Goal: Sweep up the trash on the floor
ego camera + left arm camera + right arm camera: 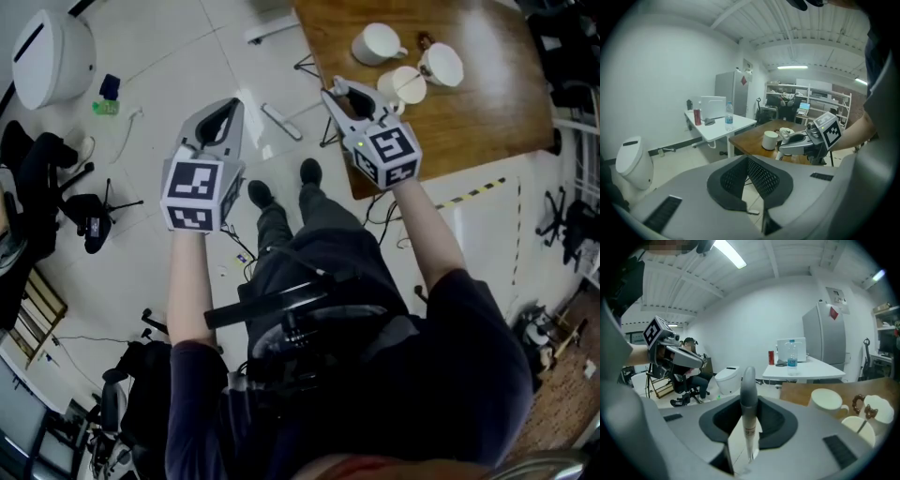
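My right gripper [338,91] is at the wooden table's near corner, and an upright grey-topped white handle [748,413] stands between its jaws. Floor shows between the handle and the left jaw, so the jaws stand open round it. What hangs at the handle's foot is hidden. My left gripper [225,114] hovers over the tiled floor to the left of it. It is shut with nothing in it, and its mesh pads [759,176] meet. A short grey bar [281,122] lies on the floor between the two grippers. A green scrap [105,107] and a blue one [111,86] lie by the white bin [52,56].
The wooden table [469,112] at the right carries three white mugs [378,43]. A white table [719,129] with a bottle and a can stands further off. Office chairs and cables [84,216] crowd the left side. My feet [286,183] are just behind the grippers.
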`<action>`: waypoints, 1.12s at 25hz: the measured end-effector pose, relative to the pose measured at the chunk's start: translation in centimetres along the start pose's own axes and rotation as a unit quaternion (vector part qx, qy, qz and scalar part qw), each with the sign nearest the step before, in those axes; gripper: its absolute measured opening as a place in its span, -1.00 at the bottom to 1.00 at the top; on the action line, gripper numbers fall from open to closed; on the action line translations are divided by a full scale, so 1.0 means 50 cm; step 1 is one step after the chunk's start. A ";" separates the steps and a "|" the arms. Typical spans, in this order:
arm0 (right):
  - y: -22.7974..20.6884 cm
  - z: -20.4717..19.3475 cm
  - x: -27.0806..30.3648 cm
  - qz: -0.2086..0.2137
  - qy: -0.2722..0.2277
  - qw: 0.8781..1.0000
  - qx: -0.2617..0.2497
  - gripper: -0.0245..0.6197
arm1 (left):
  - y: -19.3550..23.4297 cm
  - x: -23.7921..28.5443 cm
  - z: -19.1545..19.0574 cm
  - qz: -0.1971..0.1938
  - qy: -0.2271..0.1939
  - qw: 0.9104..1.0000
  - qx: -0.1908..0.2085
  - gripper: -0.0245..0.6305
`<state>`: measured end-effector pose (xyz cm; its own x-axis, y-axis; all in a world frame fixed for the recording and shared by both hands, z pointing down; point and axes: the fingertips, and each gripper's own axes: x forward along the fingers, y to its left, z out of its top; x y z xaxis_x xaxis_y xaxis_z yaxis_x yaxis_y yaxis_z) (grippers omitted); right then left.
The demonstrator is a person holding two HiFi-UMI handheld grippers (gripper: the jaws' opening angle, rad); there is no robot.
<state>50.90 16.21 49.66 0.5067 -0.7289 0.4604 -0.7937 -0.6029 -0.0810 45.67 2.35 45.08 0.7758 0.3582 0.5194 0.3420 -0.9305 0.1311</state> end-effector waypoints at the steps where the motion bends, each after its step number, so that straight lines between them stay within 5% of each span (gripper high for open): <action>1: 0.008 0.004 0.008 0.006 -0.001 1.000 -0.002 -0.57 | 0.012 -0.013 -0.004 0.006 -0.002 1.000 -0.012 -0.91; 11: 0.142 0.086 0.053 0.118 -0.013 0.990 -0.073 -0.57 | 0.080 -0.156 -0.030 0.107 -0.014 0.993 -0.043 -0.91; 21: 0.311 0.152 0.104 0.256 -0.028 0.958 -0.126 -0.57 | 0.101 -0.334 -0.126 0.230 -0.021 0.967 -0.107 -0.91; 28: 0.501 0.212 0.092 0.333 -0.046 0.931 -0.145 -0.57 | 0.089 -0.438 -0.176 0.234 -0.037 0.966 -0.102 -0.91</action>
<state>36.90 -5.69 40.40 -0.1141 -0.9423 0.3146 -0.9927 0.0957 -0.0735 25.53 -10.34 41.71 0.8586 -0.1078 0.5012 -0.1610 -0.9849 0.0640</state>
